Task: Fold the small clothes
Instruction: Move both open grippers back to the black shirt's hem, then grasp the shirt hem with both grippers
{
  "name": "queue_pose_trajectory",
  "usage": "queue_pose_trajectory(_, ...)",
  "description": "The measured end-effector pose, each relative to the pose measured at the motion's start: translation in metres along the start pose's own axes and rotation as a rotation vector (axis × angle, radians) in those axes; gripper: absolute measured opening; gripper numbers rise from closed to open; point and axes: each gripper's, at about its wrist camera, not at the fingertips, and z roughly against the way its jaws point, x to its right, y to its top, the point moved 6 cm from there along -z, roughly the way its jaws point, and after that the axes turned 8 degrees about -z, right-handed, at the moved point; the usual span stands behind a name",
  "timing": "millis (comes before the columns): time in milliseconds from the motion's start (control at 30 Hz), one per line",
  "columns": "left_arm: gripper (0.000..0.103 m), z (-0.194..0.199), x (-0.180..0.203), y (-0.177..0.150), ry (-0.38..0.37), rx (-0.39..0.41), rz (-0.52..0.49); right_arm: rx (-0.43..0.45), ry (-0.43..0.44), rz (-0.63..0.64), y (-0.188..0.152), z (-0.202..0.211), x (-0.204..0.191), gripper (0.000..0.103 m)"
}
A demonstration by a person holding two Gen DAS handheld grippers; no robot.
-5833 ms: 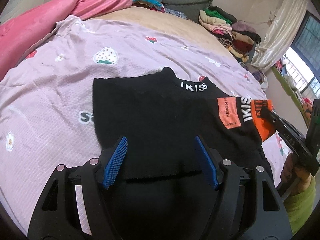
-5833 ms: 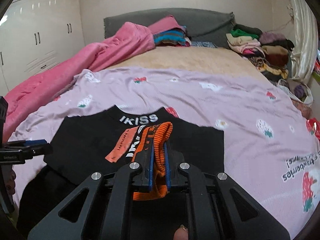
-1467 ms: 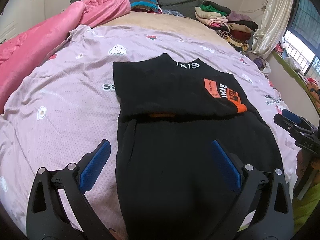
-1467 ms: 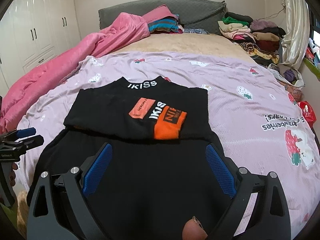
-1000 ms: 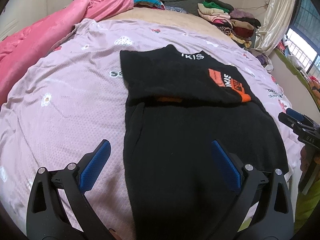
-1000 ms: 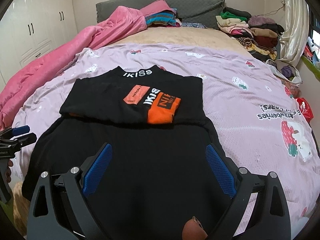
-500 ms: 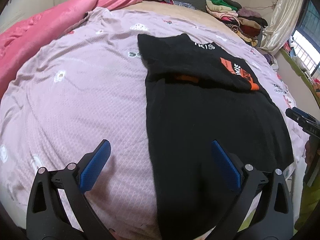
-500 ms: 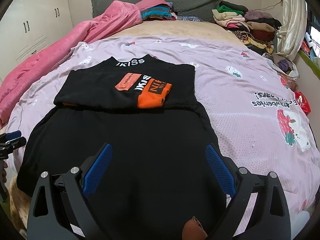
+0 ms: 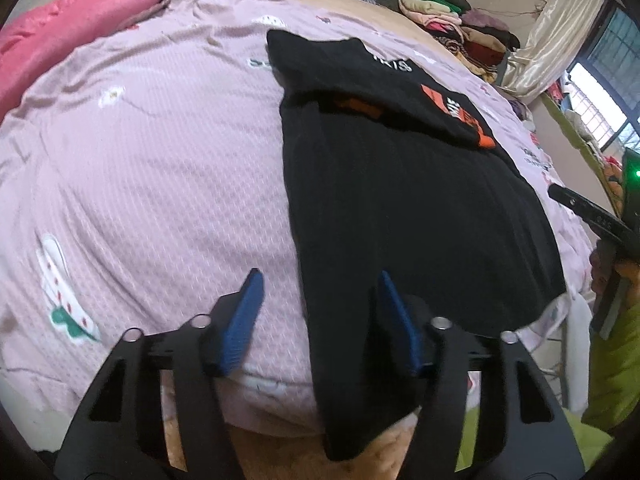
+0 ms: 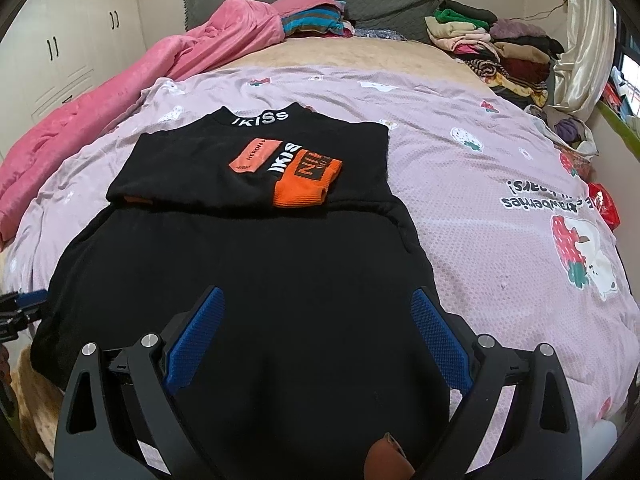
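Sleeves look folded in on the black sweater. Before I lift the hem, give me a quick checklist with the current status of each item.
1. Sleeves folded onto the chest: ok; the orange cuff lies on the black sweater.
2. Left gripper at the hem's left corner: ok; its jaws have just been closing, with the sweater's edge between them.
3. Left pads pinching the cloth: not ok; a gap shows on each side.
4. Right gripper on the hem: not ok; open, over the middle of the lower body.
5. Lower body flat: ok; no large wrinkles.
6. Hem on the bed: not ok; it hangs over the edge.
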Motion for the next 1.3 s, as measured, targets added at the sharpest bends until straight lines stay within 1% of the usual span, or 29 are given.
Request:
queue_pose_trajectory(133,0.043,-0.002,0.005,-0.011,-0.042,-0.019,0.006,-0.003,-0.006,0.002,-0.003,0.002,0.003,0.094)
queue_pose_trajectory(333,0.043,0.0,0.017,-0.02,-0.109,-0.032,0.001,-0.023,-0.034,0.005,-0.011,0.004,0.017,0.094)
queue_pose_trajectory(433,0.043,-0.002,0.023,-0.023,-0.111,-0.04,-0.012,-0.04,-0.047,0.005,-0.017,0.005,0.025,0.094)
queue_pose_trajectory(533,0.042,-0.004,0.031,-0.026,-0.131,-0.052,-0.017,-0.072,-0.039,0.005,-0.028,0.007,0.035,0.094)
queue_pose_trajectory(600,0.042,-0.008,0.039,-0.03,-0.169,-0.064,-0.013,-0.091,-0.032,0.012,-0.036,0.009,0.04,0.094)
queue_pose_trajectory(633,0.042,-0.01,0.042,-0.032,-0.168,-0.067,-0.02,-0.105,-0.021,0.012,-0.041,0.01,0.043,0.094)
queue_pose_trajectory(700,0.042,-0.014,0.047,-0.033,-0.143,-0.071,-0.051,-0.137,0.001,0.004,-0.049,0.01,0.048,0.094)
queue_pose_trajectory(733,0.042,-0.015,0.047,-0.032,-0.136,-0.073,-0.055,-0.165,0.015,0.0,-0.056,0.009,0.052,0.094)
queue_pose_trajectory(933,0.042,-0.017,0.043,-0.031,-0.143,-0.077,-0.036,-0.271,0.036,0.008,-0.084,0.006,0.065,0.092)
queue_pose_trajectory(1033,0.042,-0.018,0.043,-0.031,-0.141,-0.081,-0.035,-0.32,0.063,-0.022,-0.095,0.004,0.075,0.084)
queue_pose_trajectory(1100,0.042,-0.018,0.042,-0.032,-0.139,-0.082,-0.034,-0.334,0.073,-0.036,-0.099,0.002,0.08,0.08)
queue_pose_trajectory(1167,0.042,-0.019,0.043,-0.032,-0.136,-0.084,-0.036,-0.34,0.078,-0.05,-0.103,0.001,0.087,0.07)
queue_pose_trajectory(1200,0.042,-0.019,0.043,-0.032,-0.134,-0.085,-0.036,-0.338,0.074,-0.05,-0.104,0.001,0.089,0.067)
queue_pose_trajectory(1267,0.042,-0.02,0.042,-0.032,-0.134,-0.088,-0.033,-0.326,0.066,-0.026,-0.106,0.004,0.089,0.052)
queue_pose_trajectory(1300,0.042,-0.021,0.043,-0.032,-0.134,-0.089,-0.031,-0.317,0.071,-0.004,-0.107,0.007,0.086,0.046)
